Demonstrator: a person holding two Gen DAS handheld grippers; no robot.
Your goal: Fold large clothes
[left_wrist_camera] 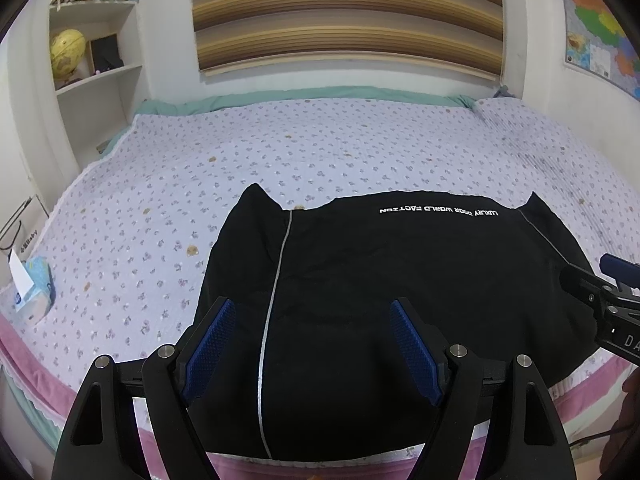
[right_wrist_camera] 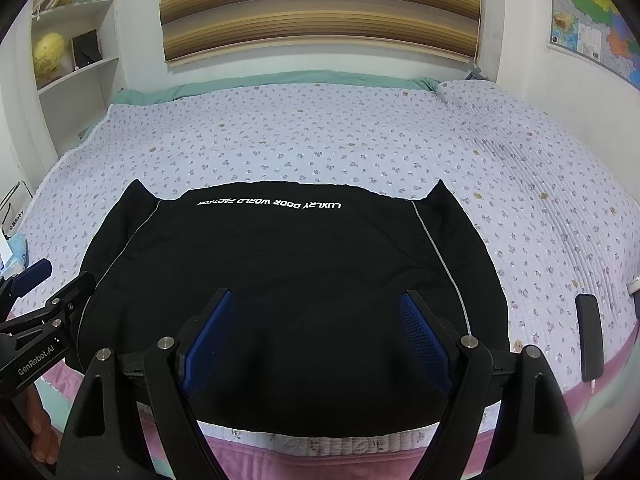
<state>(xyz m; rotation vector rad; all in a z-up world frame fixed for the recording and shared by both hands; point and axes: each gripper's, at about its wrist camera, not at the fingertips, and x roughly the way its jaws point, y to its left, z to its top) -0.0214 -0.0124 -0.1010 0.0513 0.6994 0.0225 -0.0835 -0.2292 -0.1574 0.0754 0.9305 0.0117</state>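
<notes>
A large black garment [left_wrist_camera: 400, 280] with white lettering and thin grey piping lies spread on the bed, near its front edge; it also shows in the right wrist view [right_wrist_camera: 288, 280]. My left gripper [left_wrist_camera: 312, 308] is open and empty, held above the garment's near left part. My right gripper [right_wrist_camera: 316, 300] is open and empty, above the garment's near middle. The right gripper shows at the right edge of the left wrist view [left_wrist_camera: 600, 280]. The left gripper shows at the left edge of the right wrist view [right_wrist_camera: 52, 284].
The bed has a lilac flowered quilt [left_wrist_camera: 320, 148] with a pink edge [left_wrist_camera: 24, 344]. A tissue pack [left_wrist_camera: 36, 284] lies at the left, a black phone [right_wrist_camera: 589, 336] at the right. Shelves [left_wrist_camera: 96, 40] stand at the back left, a window blind [left_wrist_camera: 344, 12] behind.
</notes>
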